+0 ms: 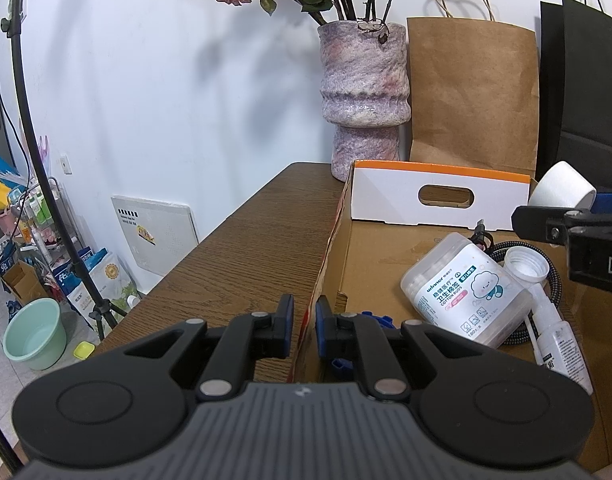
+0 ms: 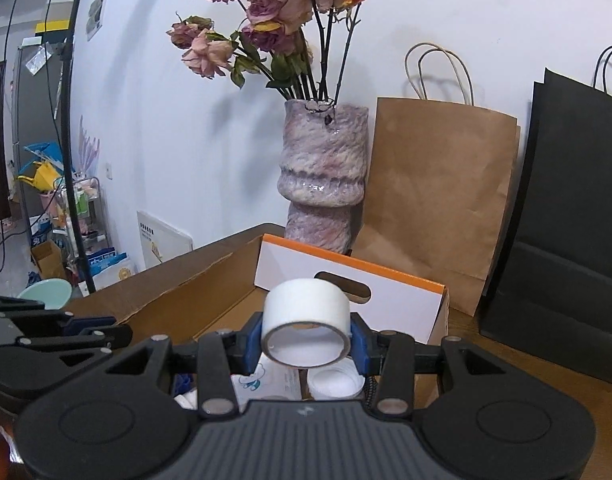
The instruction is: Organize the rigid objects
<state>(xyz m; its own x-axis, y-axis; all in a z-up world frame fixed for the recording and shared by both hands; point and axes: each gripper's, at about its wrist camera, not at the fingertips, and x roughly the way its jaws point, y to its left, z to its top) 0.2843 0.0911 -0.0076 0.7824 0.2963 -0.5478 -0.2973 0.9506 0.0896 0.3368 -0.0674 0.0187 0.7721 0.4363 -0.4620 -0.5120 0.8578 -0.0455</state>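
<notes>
Overhead, right claw (image 2: 306,338) clamped on white tape roll (image 2: 307,322) above cardboard box (image 2: 210,300); left claw (image 1: 304,322) pinching box's near wall.

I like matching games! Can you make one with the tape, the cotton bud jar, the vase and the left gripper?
Things:
1. white tape roll
2. cotton bud jar
3. vase
4. left gripper

Places or states:
A. lying on its side in the cardboard box
B. clamped on the box's side wall
C. held in the right gripper
D. standing behind the box

Pairs: 1-C, 2-A, 3-D, 4-B
</notes>
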